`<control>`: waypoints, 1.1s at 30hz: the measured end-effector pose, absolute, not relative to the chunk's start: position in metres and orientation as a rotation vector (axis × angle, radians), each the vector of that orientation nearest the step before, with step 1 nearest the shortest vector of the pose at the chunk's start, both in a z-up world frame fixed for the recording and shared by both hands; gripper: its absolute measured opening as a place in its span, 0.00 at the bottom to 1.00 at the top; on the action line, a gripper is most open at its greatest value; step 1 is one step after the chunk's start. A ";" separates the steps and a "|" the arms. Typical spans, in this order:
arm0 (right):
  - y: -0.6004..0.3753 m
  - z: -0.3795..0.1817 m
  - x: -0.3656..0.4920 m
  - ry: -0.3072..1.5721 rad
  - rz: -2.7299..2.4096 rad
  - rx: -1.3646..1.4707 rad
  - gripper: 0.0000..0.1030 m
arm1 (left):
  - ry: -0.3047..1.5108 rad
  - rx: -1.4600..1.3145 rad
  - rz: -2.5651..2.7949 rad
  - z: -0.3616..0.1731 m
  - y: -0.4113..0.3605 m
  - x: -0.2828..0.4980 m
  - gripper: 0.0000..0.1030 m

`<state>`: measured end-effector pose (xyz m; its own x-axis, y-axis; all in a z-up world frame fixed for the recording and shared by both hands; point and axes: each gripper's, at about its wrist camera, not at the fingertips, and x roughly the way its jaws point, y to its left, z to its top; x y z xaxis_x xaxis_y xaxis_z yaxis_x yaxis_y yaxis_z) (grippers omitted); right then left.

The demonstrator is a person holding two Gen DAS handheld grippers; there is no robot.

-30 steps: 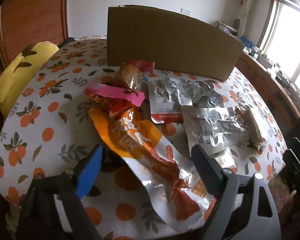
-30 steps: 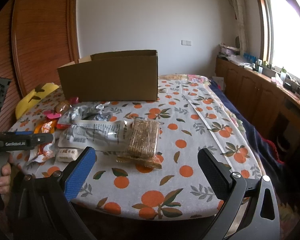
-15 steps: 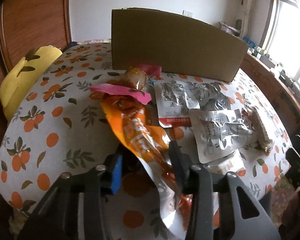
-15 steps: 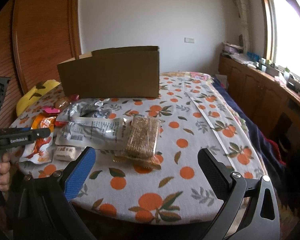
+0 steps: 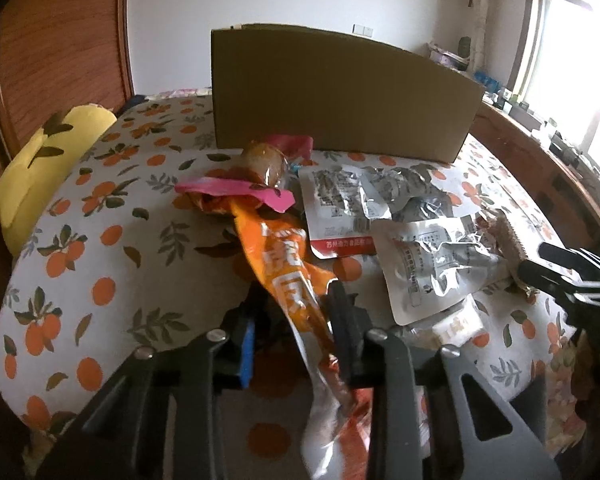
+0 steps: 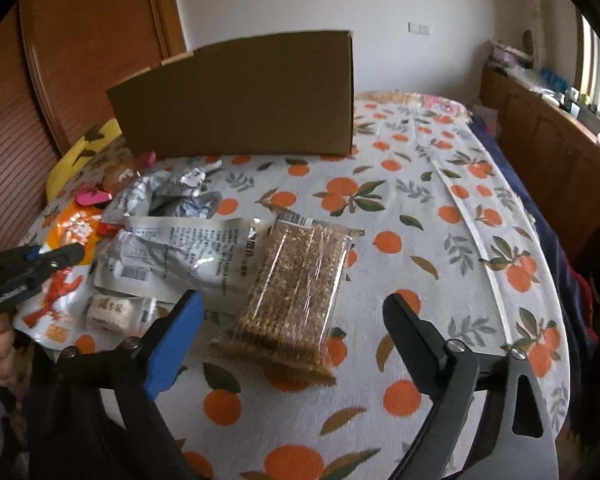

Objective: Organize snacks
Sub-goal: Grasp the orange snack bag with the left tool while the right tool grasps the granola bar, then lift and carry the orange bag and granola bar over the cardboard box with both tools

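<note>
My left gripper (image 5: pixel 294 320) is shut on the orange snack packet (image 5: pixel 284 268), which lies lengthwise between its fingers on the orange-print cloth. The packet also shows in the right wrist view (image 6: pixel 72 236), with the left gripper (image 6: pixel 56 258) on it. My right gripper (image 6: pixel 290 320) is open and hangs just above the near end of a clear pack of brown cereal bars (image 6: pixel 296 292). Silver pouches (image 5: pixel 432 264) lie between the two. A brown cardboard box (image 5: pixel 340 92) stands behind the snacks.
A pink-wrapped brown snack (image 5: pixel 264 164) lies before the box. A small white packet (image 6: pixel 112 310) sits near the front edge. A yellow cushion (image 5: pixel 40 164) is at the left, a wooden cabinet (image 6: pixel 560 148) at the right.
My left gripper closed from wide open onto the orange packet. My right gripper moved forward and down toward the cereal bar pack, staying open.
</note>
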<state>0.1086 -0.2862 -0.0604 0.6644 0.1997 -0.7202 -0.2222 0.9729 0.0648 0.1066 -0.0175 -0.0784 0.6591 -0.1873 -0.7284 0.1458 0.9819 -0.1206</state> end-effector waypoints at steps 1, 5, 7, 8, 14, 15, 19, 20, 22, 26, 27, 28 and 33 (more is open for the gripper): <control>-0.286 -0.062 0.112 0.818 0.242 -0.030 0.83 | 0.825 -0.052 -0.191 -0.077 -0.017 0.106 0.24; -0.288 -0.062 0.123 0.841 0.257 -0.018 0.70 | 0.809 -0.043 -0.192 -0.072 -0.014 0.104 0.16; -0.289 -0.065 0.130 0.862 0.247 -0.022 0.63 | 0.813 -0.050 -0.197 -0.073 -0.012 0.104 0.16; -0.290 -0.065 0.132 0.872 0.249 -0.017 0.60 | 0.815 -0.056 -0.200 -0.073 -0.011 0.105 0.16; -0.298 -0.066 0.133 0.887 0.253 -0.005 0.47 | 0.809 -0.069 -0.224 -0.068 -0.006 0.101 0.15; -0.299 -0.065 0.133 0.887 0.257 -0.002 0.47 | 0.803 -0.072 -0.225 -0.066 -0.005 0.099 0.15; -0.305 -0.063 0.131 0.881 0.263 0.026 0.44 | 0.786 -0.076 -0.237 -0.056 -0.002 0.094 0.16; -0.305 -0.062 0.130 0.878 0.264 0.030 0.44 | 0.780 -0.076 -0.237 -0.053 -0.002 0.093 0.16; -0.305 -0.059 0.126 0.870 0.266 0.027 0.44 | 0.769 -0.073 -0.238 -0.047 -0.001 0.090 0.16; -0.304 -0.051 0.122 0.849 0.274 0.030 0.44 | 0.743 -0.068 -0.239 -0.036 0.002 0.086 0.16; -0.304 -0.048 0.121 0.841 0.276 0.030 0.44 | 0.738 -0.066 -0.240 -0.034 0.002 0.085 0.16; -0.303 -0.046 0.120 0.835 0.278 0.030 0.44 | 0.732 -0.067 -0.242 -0.031 0.003 0.084 0.16; -0.302 -0.033 0.115 0.804 0.291 0.036 0.43 | 0.712 -0.072 -0.248 -0.022 0.006 0.083 0.16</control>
